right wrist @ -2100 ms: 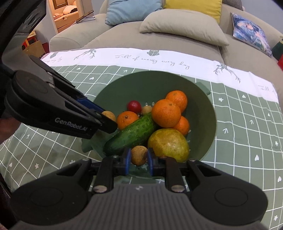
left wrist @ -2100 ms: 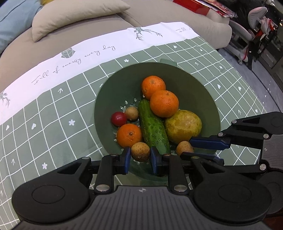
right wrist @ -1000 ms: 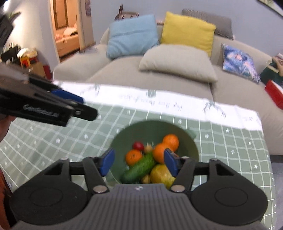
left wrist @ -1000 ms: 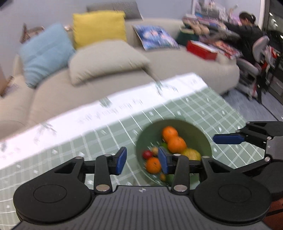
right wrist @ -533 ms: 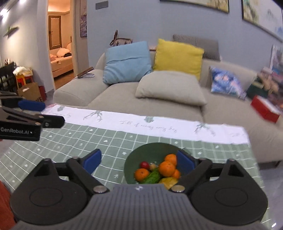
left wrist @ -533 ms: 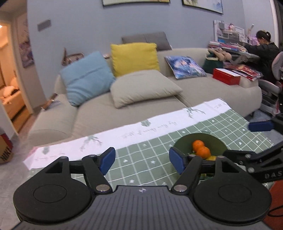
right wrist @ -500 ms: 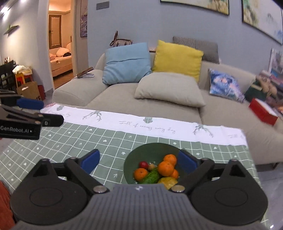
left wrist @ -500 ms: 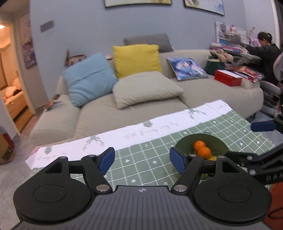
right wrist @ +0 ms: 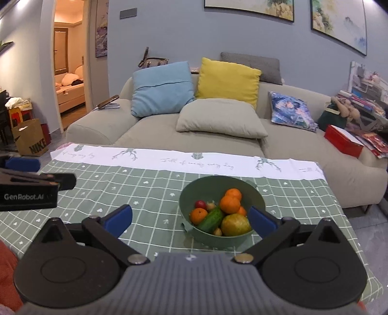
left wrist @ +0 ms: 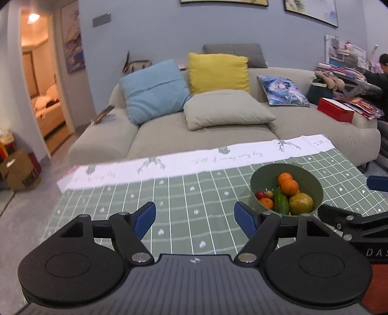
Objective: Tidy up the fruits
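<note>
1. Blue-grey wall (right wrist: pixel 169 29) with framed pictures (right wrist: pixel 249 7).
2. Beige sofa (right wrist: pixel 155 130) holding blue (right wrist: pixel 162 87), yellow (right wrist: pixel 228 80), beige (right wrist: pixel 218 118), grey (right wrist: pixel 254 63) and patterned cushions (right wrist: pixel 291 111).
3. Lit doorway (right wrist: pixel 69 55) at left shows a bed.
4. Grey floor (left wrist: pixel 21 208); paper bag (right wrist: pixel 30 138) beside the doorway.

Fruit (right wrist: pixel 229 203) in bowl (right wrist: pixel 255 193), bowl on table (right wrist: pixel 145 193), sofa (right wrist: pixel 155 128) behind table

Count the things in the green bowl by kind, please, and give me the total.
Oranges: 4 (one is half hidden)
Cucumber: 1
Large yellow-green fruit: 1
Small red fruit: 1
Small brown fruits: 2 visible
Total: 9 visible in the green bowl
</note>
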